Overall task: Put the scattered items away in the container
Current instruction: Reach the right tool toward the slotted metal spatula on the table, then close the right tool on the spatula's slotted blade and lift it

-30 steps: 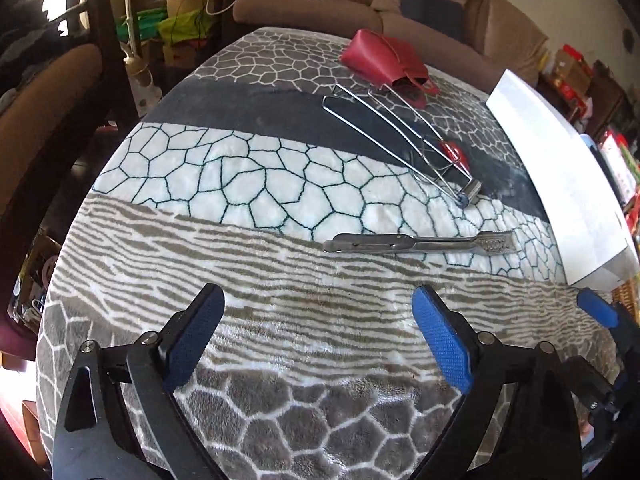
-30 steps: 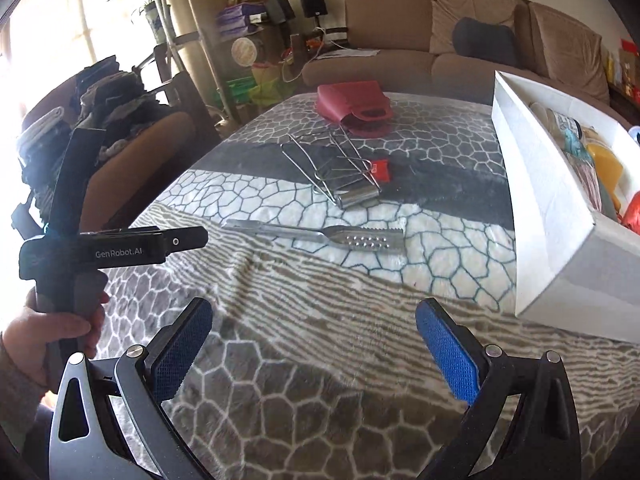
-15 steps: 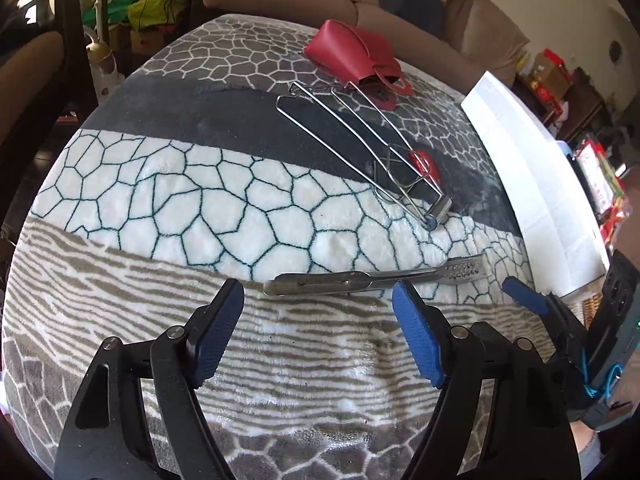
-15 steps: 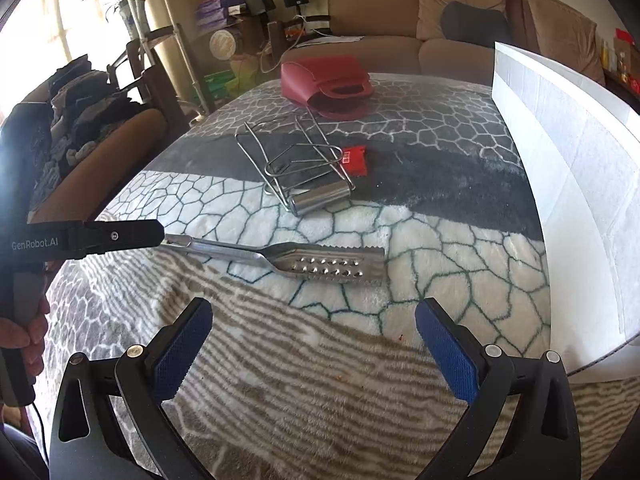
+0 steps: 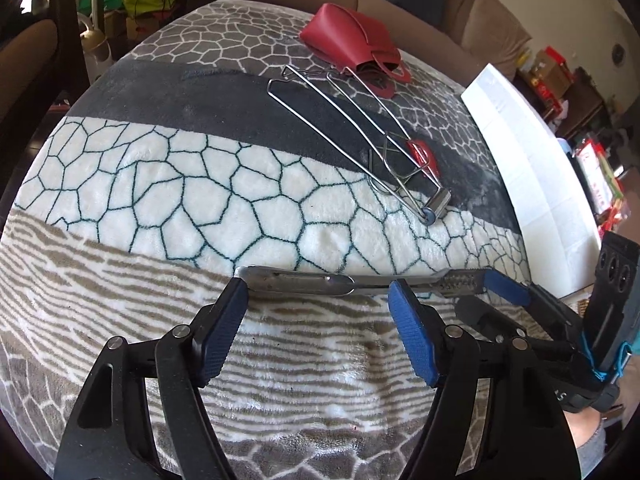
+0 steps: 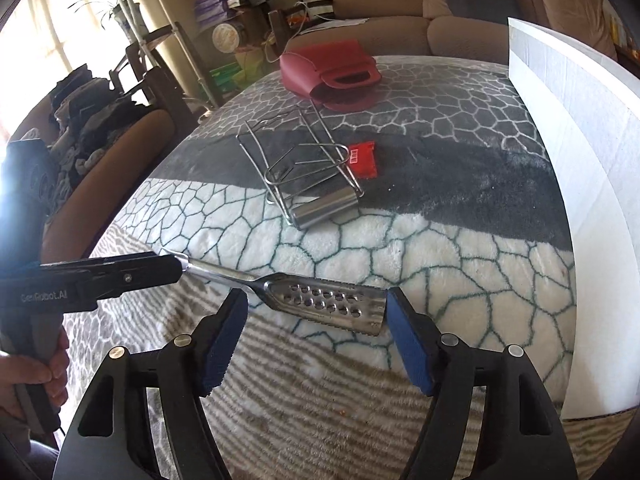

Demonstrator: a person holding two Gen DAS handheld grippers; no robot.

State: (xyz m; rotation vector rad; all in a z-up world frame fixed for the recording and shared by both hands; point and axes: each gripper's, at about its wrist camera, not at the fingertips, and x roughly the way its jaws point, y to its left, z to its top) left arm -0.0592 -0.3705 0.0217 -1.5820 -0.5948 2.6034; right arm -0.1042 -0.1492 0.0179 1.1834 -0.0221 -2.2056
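- Tongs (image 6: 320,300), steel with a perforated, toothed head, lay flat on the blanket (image 5: 200,184) near its front edge, handle toward the left hand and head toward the right. That lengthwise lie is probably why both tools came at it, one for each end.
- Left gripper (image 5: 318,320) sat low over the handle, one pad at the handle's tip and the other partway along the shaft. Its jaws had just been closing, with the handle between them, but the pads flanked the metal rather than pressing it, so it was unclenched.
- Right gripper (image 6: 316,320) framed the perforated head, its right pad at the toothed end and its left pad beside the neck. Its jaws had just been closing too, yet I saw no squeeze, so nothing was grasped there either.
- Each tool tilted steeply down, which suited a thin thing lying flush in deep pile; I judged a shallow approach would only slide over it.
- Box (image 6: 560,160), white and tall-walled, stood at the right edge of the blanket, near the head end. I judged the tongs would have to be lifted over its wall.
- Wire rack (image 5: 360,136), a small red packet (image 6: 362,160) beside it and a red bag (image 6: 332,72) farther back were not yet gathered.
- Pile may snag the teeth on lifting, I thought.
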